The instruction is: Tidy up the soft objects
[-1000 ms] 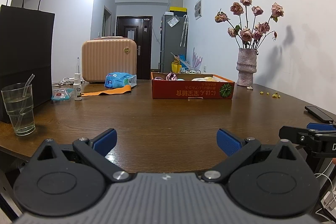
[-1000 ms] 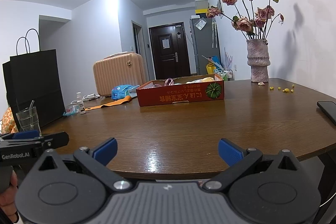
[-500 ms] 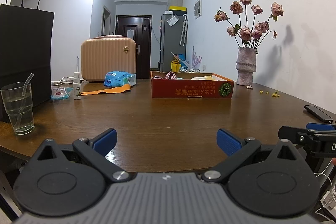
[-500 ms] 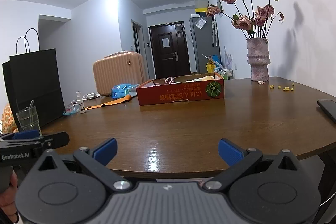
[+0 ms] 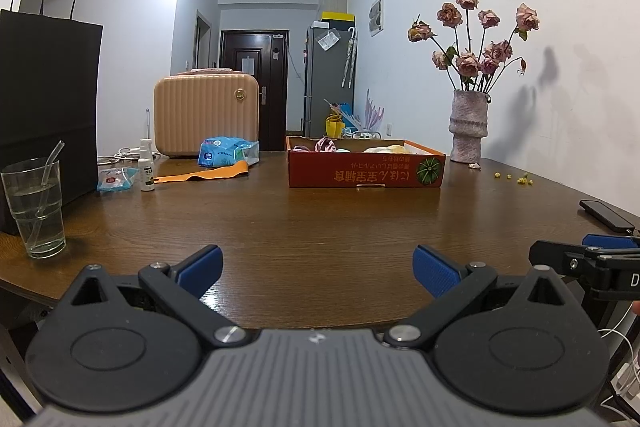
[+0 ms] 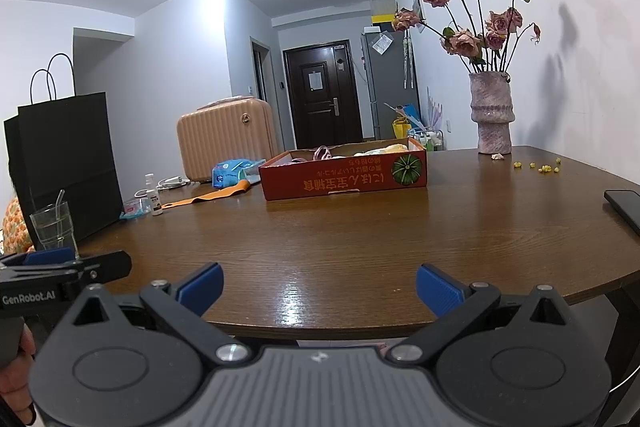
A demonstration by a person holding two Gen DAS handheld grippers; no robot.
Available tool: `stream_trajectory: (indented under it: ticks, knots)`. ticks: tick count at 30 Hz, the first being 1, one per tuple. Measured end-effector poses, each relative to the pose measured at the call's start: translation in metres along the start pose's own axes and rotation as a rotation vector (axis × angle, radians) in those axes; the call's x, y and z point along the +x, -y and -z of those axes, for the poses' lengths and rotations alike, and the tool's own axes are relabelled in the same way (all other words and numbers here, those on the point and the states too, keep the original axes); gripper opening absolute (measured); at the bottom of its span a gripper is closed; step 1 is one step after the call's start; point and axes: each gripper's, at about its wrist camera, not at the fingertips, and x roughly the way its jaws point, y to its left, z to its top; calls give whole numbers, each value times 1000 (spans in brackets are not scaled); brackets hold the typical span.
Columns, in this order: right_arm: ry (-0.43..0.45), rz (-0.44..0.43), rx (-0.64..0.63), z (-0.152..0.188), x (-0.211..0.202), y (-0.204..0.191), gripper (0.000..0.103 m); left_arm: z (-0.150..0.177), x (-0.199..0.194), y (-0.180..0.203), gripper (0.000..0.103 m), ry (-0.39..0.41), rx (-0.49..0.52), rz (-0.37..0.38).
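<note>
Both claws hang at the near edge of the desk (image 5: 320, 227), spread wide and holding nothing: the left claw (image 5: 318, 265) with the right claw (image 6: 319, 285) just beside it. Far across the wood sits a red cardboard box (image 5: 366, 173) with soft objects (image 5: 326, 145) piled inside; an orange strip (image 5: 202, 175) lies to its left, a vase (image 5: 469, 127) to its right.

"GenRobot.AI" on left hand-held gripper (image 6: 60, 269), upside-down unreadable print on red box (image 6: 344, 177)
</note>
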Motion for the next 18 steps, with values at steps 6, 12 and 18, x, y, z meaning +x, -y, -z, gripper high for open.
stream_trajectory:
  ticks: [6, 12, 18]
  knots:
    - [0, 0, 0, 0, 0, 0, 103, 0, 0, 0, 103, 1, 1, -1]
    - [1, 0, -1, 0, 0, 0, 103, 0, 0, 0, 103, 1, 0, 2]
    - [0, 0, -1, 0, 0, 0, 103, 1, -1, 0, 103, 13, 2, 15]
